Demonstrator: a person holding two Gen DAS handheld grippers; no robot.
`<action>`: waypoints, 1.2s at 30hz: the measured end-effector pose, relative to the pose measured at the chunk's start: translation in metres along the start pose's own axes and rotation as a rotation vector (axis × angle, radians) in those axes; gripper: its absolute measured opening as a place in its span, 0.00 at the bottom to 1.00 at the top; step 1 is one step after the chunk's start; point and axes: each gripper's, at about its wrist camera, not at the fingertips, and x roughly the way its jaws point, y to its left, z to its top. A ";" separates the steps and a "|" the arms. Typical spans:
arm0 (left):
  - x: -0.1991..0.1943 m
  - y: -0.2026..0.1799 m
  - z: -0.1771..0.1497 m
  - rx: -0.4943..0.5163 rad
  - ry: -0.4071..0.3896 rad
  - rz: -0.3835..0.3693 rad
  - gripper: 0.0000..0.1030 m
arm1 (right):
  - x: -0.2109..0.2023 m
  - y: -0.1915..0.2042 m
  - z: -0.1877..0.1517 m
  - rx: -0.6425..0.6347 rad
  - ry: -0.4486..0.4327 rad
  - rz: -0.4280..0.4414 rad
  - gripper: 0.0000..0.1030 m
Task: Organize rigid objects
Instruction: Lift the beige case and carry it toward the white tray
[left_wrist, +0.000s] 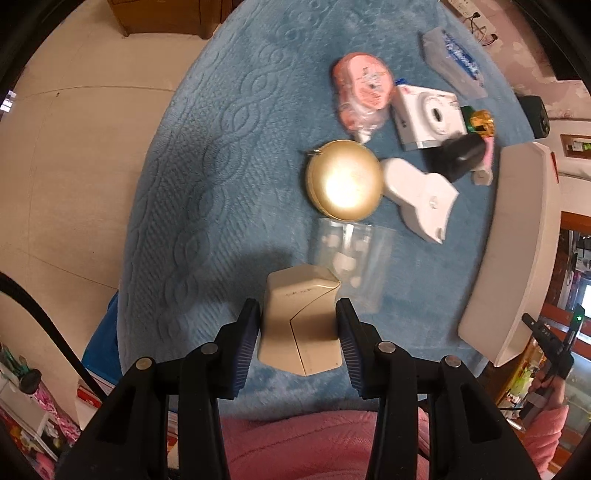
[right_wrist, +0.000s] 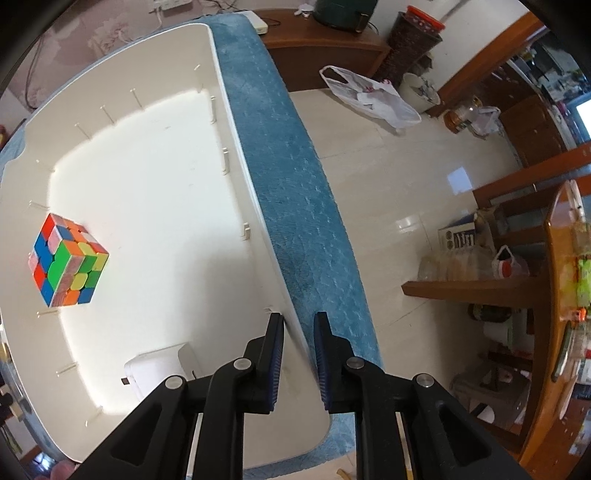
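My left gripper (left_wrist: 298, 314) is shut on a cream faceted box (left_wrist: 300, 325), held above the blue blanket (left_wrist: 221, 147). Beyond it lie a clear plastic cup (left_wrist: 351, 258), a gold round case (left_wrist: 343, 183), a white plastic piece (left_wrist: 419, 195), a white instant camera (left_wrist: 428, 114), a black object (left_wrist: 456, 155) and a pink packet (left_wrist: 364, 92). My right gripper (right_wrist: 299, 321) is shut on the rim of the white bin (right_wrist: 236, 147). Inside the bin are a colour cube (right_wrist: 66, 260) and a white box (right_wrist: 162, 369).
The white bin (left_wrist: 517, 251) stands at the blanket's right edge in the left wrist view. A grey-blue pouch (left_wrist: 454, 59) lies at the far right of the blanket. Tiled floor (right_wrist: 399, 177), wooden furniture (right_wrist: 554, 295) and a plastic bag (right_wrist: 369, 96) lie beyond the blanket's edge.
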 end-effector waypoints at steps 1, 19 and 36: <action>-0.005 -0.003 -0.005 0.005 -0.010 0.000 0.44 | 0.000 0.000 0.000 -0.003 -0.002 0.006 0.15; -0.059 -0.110 -0.032 0.072 -0.206 0.017 0.45 | 0.001 -0.025 0.002 -0.062 -0.022 0.234 0.08; -0.048 -0.222 -0.062 0.174 -0.266 -0.005 0.45 | 0.004 -0.032 0.001 -0.217 0.001 0.361 0.05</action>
